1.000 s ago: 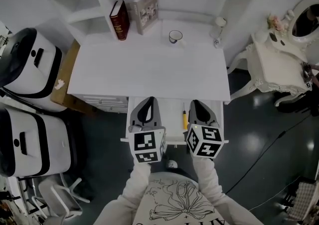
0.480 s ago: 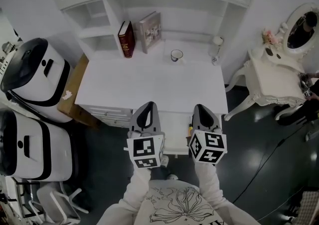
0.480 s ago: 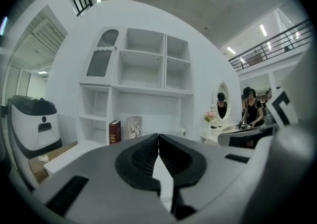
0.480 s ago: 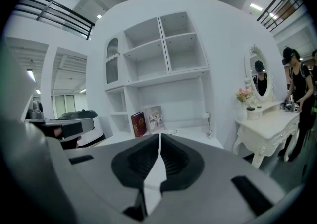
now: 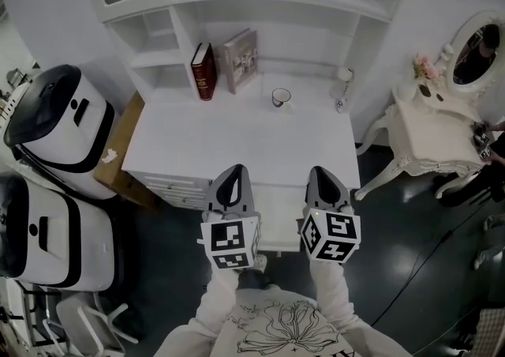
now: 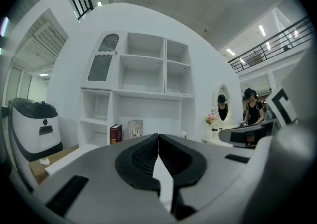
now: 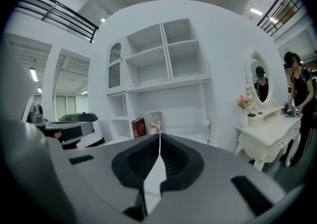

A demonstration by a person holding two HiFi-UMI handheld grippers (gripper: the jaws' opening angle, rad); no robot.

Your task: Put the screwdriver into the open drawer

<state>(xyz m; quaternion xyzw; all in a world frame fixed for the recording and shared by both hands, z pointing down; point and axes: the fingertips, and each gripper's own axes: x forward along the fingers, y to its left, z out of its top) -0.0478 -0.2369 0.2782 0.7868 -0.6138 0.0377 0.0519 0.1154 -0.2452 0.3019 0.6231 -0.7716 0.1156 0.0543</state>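
Left gripper (image 5: pixel 233 172), right gripper (image 5: pixel 321 174) side by side over open drawer (image 5: pixel 276 217) (white surface (image 5: pixel 237 138) beyond); fingers (image 6: pixel 141 158) of both pressed together, empty.

Lifts left gripper (image 5: pixel 233 172) and right gripper (image 5: pixel 321 174) above the drawer (image 5: pixel 276 221) at the desk's (image 5: pixel 237 134) 6 o'clock. Closes right jaws fully, empty.

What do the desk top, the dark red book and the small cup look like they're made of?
Desk top: probably painted wood or laminate; flat white, matte, no grain showing.
Dark red book: a hardcover, perhaps cloth or leatherette; stiff upright spine.
Small cup: likely glazed ceramic; white with a dark rim band.
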